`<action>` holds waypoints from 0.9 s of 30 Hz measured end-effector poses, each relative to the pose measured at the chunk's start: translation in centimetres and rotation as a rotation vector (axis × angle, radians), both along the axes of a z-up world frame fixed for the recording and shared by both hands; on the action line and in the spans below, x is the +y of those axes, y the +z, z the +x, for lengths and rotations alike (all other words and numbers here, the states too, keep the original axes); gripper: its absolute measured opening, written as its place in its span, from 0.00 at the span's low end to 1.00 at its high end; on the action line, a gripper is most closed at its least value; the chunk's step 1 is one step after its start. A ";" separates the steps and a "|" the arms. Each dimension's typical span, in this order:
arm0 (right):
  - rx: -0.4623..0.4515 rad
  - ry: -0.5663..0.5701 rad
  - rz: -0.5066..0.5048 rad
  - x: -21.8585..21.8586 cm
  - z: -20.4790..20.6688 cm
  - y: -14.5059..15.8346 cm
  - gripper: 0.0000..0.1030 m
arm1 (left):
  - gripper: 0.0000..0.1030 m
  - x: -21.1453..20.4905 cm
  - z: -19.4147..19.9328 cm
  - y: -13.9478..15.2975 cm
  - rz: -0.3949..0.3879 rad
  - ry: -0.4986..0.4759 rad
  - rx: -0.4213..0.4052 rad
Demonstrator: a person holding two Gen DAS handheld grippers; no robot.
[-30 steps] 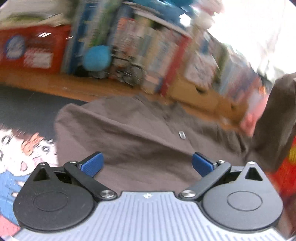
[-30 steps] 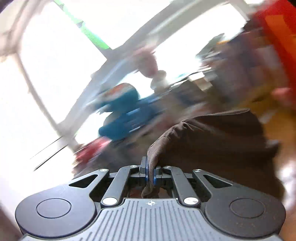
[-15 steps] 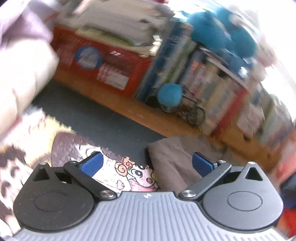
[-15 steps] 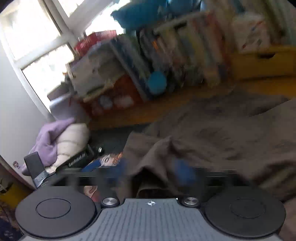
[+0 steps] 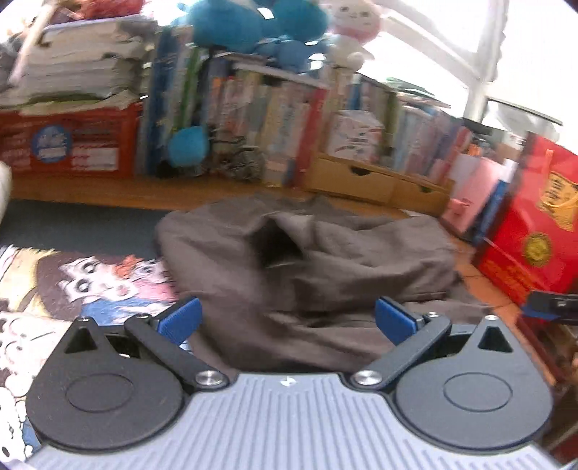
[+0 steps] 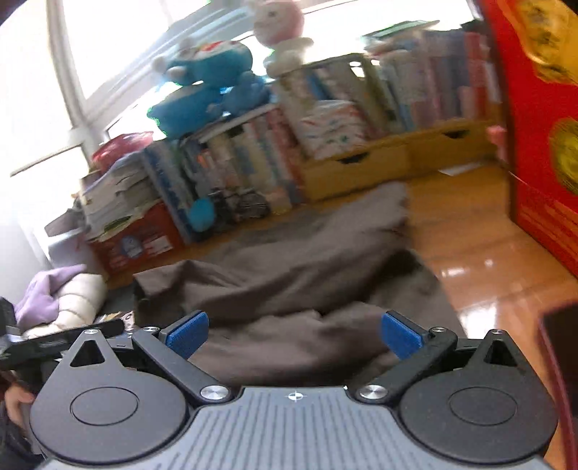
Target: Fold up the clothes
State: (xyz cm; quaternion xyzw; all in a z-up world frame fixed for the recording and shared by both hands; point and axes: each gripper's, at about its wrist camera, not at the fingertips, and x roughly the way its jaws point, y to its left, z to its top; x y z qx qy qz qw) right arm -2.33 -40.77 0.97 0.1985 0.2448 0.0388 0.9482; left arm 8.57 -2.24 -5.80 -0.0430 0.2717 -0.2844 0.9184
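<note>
A glossy wooden floor [image 6: 466, 231] runs back to a low row of books [image 5: 260, 108] under a bright window, with blue plush toys [image 6: 213, 79] and a white plush rabbit [image 5: 356, 25] on top. On the floor lies the rumpled brown button-up shirt [image 5: 325, 253], loosely bunched. Its long axis runs from the near left edge of the floor towards the far right, where one end reaches a pale wooden drawer box [image 6: 361, 166]; which end is the collar cannot be told. Its near left part overlaps a cartoon-printed mat [image 5: 90, 274]. A red box [image 5: 531, 224] stands to the right. The left gripper [image 5: 285, 320] hovers spread wide over the shirt, gripping nothing. The right gripper [image 6: 294, 332] has just been opening; its blue pads [image 6: 186, 332] stand apart above the cloth, nothing pinched between them.
</note>
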 end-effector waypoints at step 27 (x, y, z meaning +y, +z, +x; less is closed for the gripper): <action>-0.060 0.137 -0.245 6.7 8.1 -2.8 1.00 | 1.00 -6.1 3.8 2.5 0.253 0.227 -0.131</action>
